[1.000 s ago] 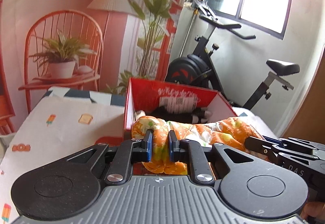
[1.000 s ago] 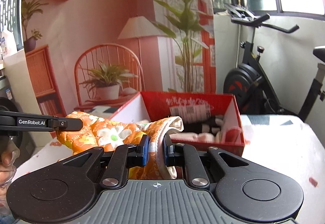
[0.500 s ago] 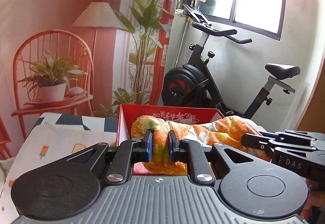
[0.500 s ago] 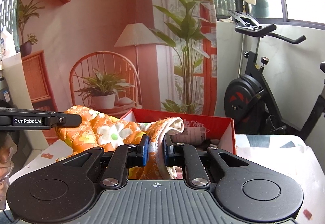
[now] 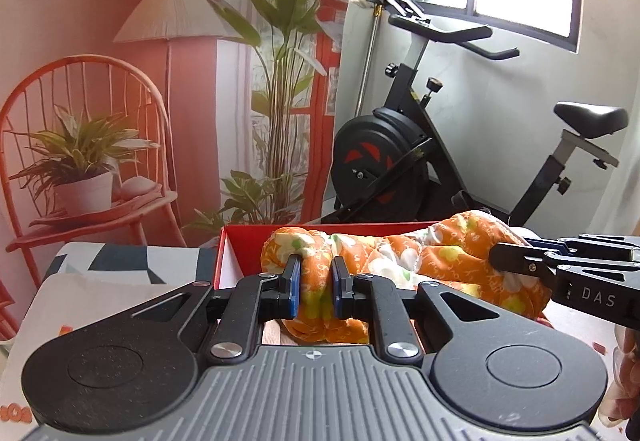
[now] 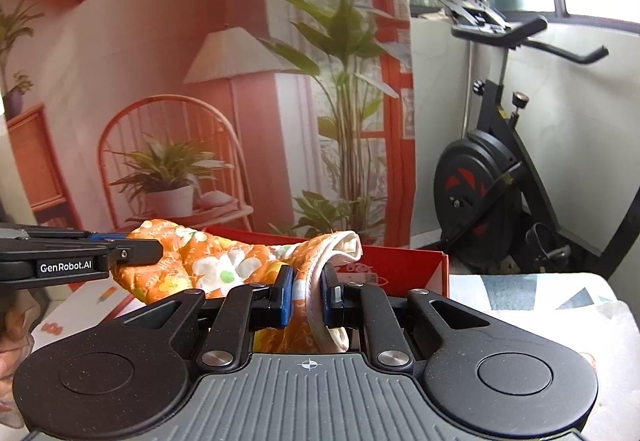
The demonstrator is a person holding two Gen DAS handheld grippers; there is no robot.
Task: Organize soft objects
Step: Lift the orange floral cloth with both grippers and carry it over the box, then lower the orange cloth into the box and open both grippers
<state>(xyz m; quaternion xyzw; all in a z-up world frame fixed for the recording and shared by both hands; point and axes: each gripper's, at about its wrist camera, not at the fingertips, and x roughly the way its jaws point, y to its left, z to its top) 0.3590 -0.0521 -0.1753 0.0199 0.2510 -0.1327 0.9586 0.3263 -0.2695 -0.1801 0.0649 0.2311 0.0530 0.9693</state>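
An orange floral cloth (image 5: 404,261) hangs stretched between my two grippers, over a red cardboard box (image 5: 244,253). My left gripper (image 5: 314,287) is shut on a bunched end of the cloth. In the right wrist view, my right gripper (image 6: 306,295) is shut on the other end of the cloth (image 6: 224,267), where a white lining shows. The right gripper (image 5: 496,255) shows at the right of the left wrist view, and the left gripper (image 6: 158,253) at the left of the right wrist view. The red box (image 6: 404,269) lies just behind the cloth; its inside is hidden.
The box stands on a table with a patterned white cover (image 5: 100,281), (image 6: 540,293). Behind it hangs a printed backdrop of a chair, lamp and plants (image 5: 168,81). A black exercise bike (image 5: 400,145) stands by the window wall. A person's hand (image 5: 624,381) shows at the right edge.
Both grippers have carried the cloth forward to the box. The box has sunk in view, and the items seen inside it before are now hidden behind the cloth.
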